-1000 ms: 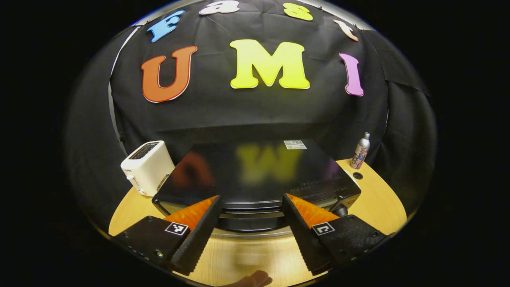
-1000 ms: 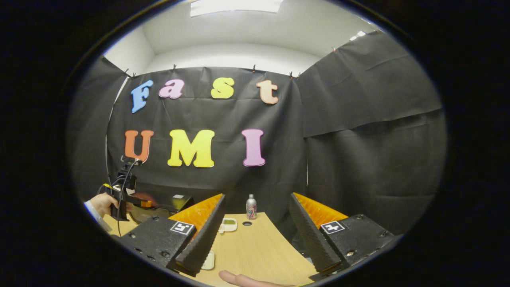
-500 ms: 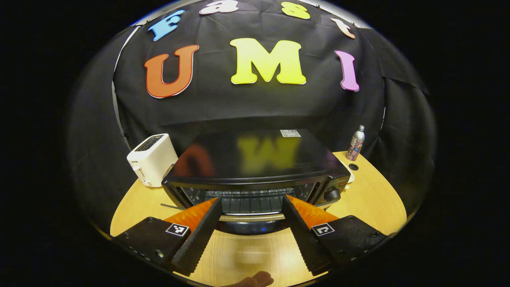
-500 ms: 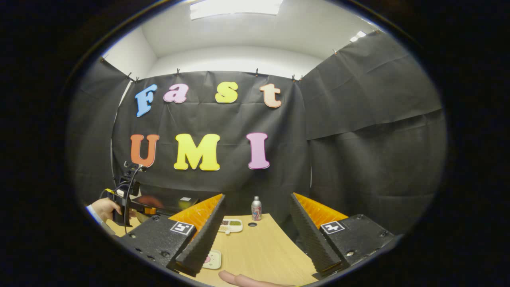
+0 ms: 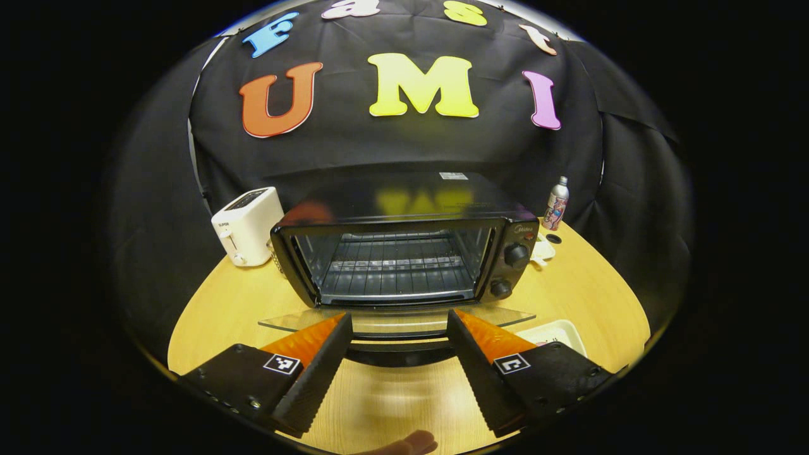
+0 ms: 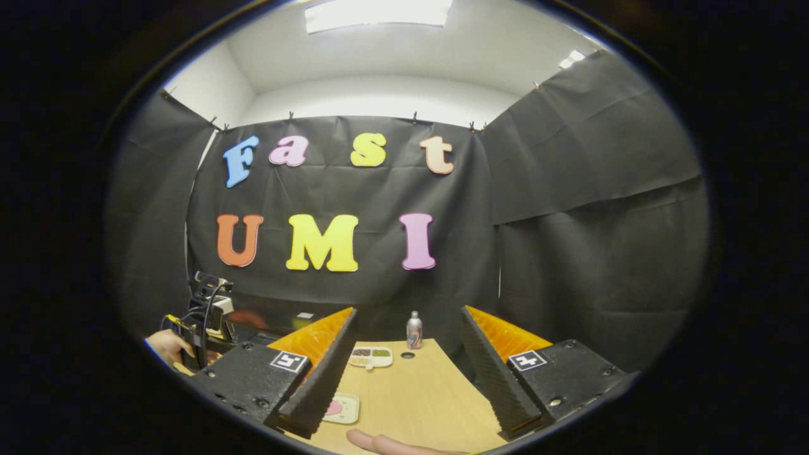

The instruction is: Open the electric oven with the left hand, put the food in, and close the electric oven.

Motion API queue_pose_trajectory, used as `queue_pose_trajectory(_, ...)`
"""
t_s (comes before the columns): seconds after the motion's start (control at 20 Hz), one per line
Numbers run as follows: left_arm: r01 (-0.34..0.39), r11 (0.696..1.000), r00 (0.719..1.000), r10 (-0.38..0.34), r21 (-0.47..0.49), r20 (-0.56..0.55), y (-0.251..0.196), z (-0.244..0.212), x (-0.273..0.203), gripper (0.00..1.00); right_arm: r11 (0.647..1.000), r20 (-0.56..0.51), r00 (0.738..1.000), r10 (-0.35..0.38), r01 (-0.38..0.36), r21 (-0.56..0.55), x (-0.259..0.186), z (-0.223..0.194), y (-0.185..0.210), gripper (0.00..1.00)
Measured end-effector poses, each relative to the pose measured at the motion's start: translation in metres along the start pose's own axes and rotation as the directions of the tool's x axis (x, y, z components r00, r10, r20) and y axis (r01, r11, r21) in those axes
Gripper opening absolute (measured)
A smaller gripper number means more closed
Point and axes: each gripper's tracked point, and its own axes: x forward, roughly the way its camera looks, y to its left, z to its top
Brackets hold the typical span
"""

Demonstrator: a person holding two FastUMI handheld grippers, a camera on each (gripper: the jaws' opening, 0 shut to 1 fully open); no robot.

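Jaws spread wide and empty, the left gripper [image 5: 399,328] faces the electric oven [image 5: 404,243], its glass door [image 5: 397,319] lowered flat; the right gripper [image 6: 407,328], equally agape, hovers above the food plate [image 6: 342,408].

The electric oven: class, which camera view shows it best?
The left gripper view: the electric oven faces the camera, door down, rack visible. The right gripper view catches just a dark corner of it behind that gripper's finger.

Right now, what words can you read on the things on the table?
None can be read.
Black electric oven: front mark blurred; white sticker on top too small.
White plastic toaster: front mark too small.
Silver metal bottle: printed wrap too small.
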Motion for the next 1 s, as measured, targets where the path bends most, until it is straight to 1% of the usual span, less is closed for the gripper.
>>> queue_pose_trajectory(0.05,0.022,1.000,0.999,-0.022,-0.021,-0.034,-0.007,-0.014,-0.004,0.95,1.000,-0.002,1.000,0.003,-0.003,-0.002,-0.001,-0.001,0.000,0.97)
queue_pose_trajectory(0.1,0.019,1.000,1.000,-0.019,-0.005,-0.002,-0.005,-0.014,-0.004,0.95,1.000,-0.006,1.000,0.005,-0.005,-0.004,-0.001,-0.002,0.002,0.97)
queue_pose_trajectory(0.15,0.012,1.000,1.000,-0.012,0.011,-0.008,-0.005,-0.017,-0.007,0.97,1.000,-0.009,1.000,0.007,-0.007,-0.007,-0.001,-0.003,0.001,0.97)
queue_pose_trajectory(0.25,-0.004,0.999,1.000,0.005,0.035,-0.029,-0.002,-0.028,-0.005,0.96,1.000,-0.019,1.000,0.010,-0.010,-0.017,-0.001,-0.006,0.002,0.97)
queue_pose_trajectory(0.3,0.000,1.000,0.998,0.001,0.016,-0.058,-0.004,-0.037,-0.005,0.96,1.000,-0.022,1.000,0.012,-0.013,-0.022,-0.001,-0.007,0.003,0.96)
queue_pose_trajectory(0.4,-0.016,1.000,0.998,0.016,0.004,-0.061,0.001,-0.046,-0.005,0.98,0.999,-0.025,1.000,0.014,-0.015,-0.034,-0.001,-0.009,0.003,0.96)
queue_pose_trajectory(0.5,0.000,1.000,0.997,-0.001,-0.012,-0.072,-0.001,-0.053,0.000,0.98,0.999,-0.031,0.999,0.013,-0.014,-0.042,0.000,-0.012,0.002,0.96)
queue_pose_trajectory(0.55,-0.006,1.000,0.997,0.004,-0.021,-0.082,0.002,-0.056,0.003,0.97,0.999,-0.037,0.999,0.013,-0.015,-0.044,0.001,-0.014,0.002,0.96)
queue_pose_trajectory(0.7,-0.008,1.000,0.997,0.006,-0.026,-0.074,0.006,-0.050,0.004,0.98,0.999,-0.050,0.999,0.013,-0.016,-0.045,0.004,-0.017,0.002,0.97)
queue_pose_trajectory(0.8,-0.009,1.000,1.000,0.008,-0.009,-0.016,0.004,-0.034,-0.009,0.98,0.999,-0.052,0.999,0.013,-0.015,-0.047,0.007,-0.019,0.001,0.97)
queue_pose_trajectory(0.85,-0.029,1.000,0.999,0.029,0.003,0.023,0.006,-0.022,-0.014,0.97,0.999,-0.054,0.998,0.011,-0.014,-0.047,0.008,-0.021,0.001,0.97)
queue_pose_trajectory(0.9,-0.044,0.999,0.996,0.042,0.017,0.079,0.007,-0.008,-0.021,0.97,0.999,-0.055,0.998,0.010,-0.013,-0.044,0.011,-0.021,0.001,0.97)
queue_pose_trajectory(1.0,-0.050,0.998,0.983,0.042,0.042,0.181,0.001,0.023,-0.028,0.97,0.999,-0.061,0.998,0.012,-0.014,-0.037,0.015,-0.024,0.001,0.97)
